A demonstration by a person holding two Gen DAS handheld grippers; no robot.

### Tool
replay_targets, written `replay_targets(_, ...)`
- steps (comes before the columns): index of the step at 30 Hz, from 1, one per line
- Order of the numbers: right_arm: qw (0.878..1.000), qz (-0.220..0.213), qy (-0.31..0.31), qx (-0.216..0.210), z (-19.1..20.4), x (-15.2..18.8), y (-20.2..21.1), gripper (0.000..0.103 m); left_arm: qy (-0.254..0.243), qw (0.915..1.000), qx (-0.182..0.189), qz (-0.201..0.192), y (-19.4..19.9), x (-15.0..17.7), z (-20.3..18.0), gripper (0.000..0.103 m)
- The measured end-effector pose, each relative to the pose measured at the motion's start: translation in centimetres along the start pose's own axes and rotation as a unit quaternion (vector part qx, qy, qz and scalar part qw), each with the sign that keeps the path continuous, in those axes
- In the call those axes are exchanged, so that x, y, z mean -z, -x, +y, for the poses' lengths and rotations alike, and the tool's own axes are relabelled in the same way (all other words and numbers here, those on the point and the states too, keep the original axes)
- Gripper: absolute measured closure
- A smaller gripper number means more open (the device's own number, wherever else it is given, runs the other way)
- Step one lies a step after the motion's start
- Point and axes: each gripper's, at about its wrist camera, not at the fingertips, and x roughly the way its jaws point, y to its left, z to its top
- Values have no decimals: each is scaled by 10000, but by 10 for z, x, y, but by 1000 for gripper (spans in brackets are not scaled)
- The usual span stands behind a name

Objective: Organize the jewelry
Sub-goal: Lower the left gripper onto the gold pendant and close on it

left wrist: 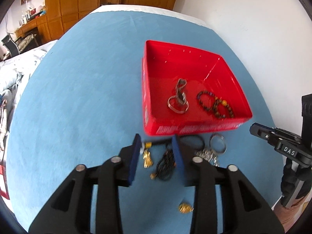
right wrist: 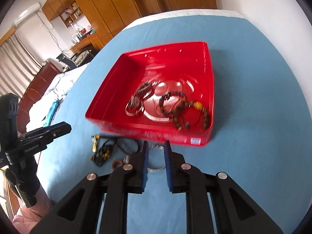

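Note:
A red box stands on the blue cloth. It holds silver bangles and brown bead bracelets. In front of it loose pieces lie on the cloth: a black cord necklace with gold beads, a gold tassel piece, a black loop, a silver bangle and a small gold piece. My left gripper is open above the cord necklace and holds nothing. My right gripper hovers with a narrow gap over the silver bangle, not pressing on it.
The blue cloth spreads wide to the left of and behind the box. A white wall runs along the right side. A bed with rumpled covers and wooden cupboards lie beyond the cloth's left and far edges.

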Motion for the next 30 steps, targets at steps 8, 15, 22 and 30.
replay_targets(8, 9995, 268, 121, -95, 14, 40, -3, 86, -100, 9977, 85, 665, -12, 50, -3, 65)
replay_targets(15, 9988, 428, 168, -178, 20, 59, -6, 86, 97, 9881, 323, 1500, -32, 96, -19, 67)
replay_targets(22, 9982, 498, 224, -245, 20, 70, -7, 86, 488, 9840, 422, 1659, -38, 107, -25, 67)
replay_targets(30, 9980, 519, 201, -310, 17, 77, -7, 85, 734, 9798, 521, 1788, -55, 110, -39, 80)
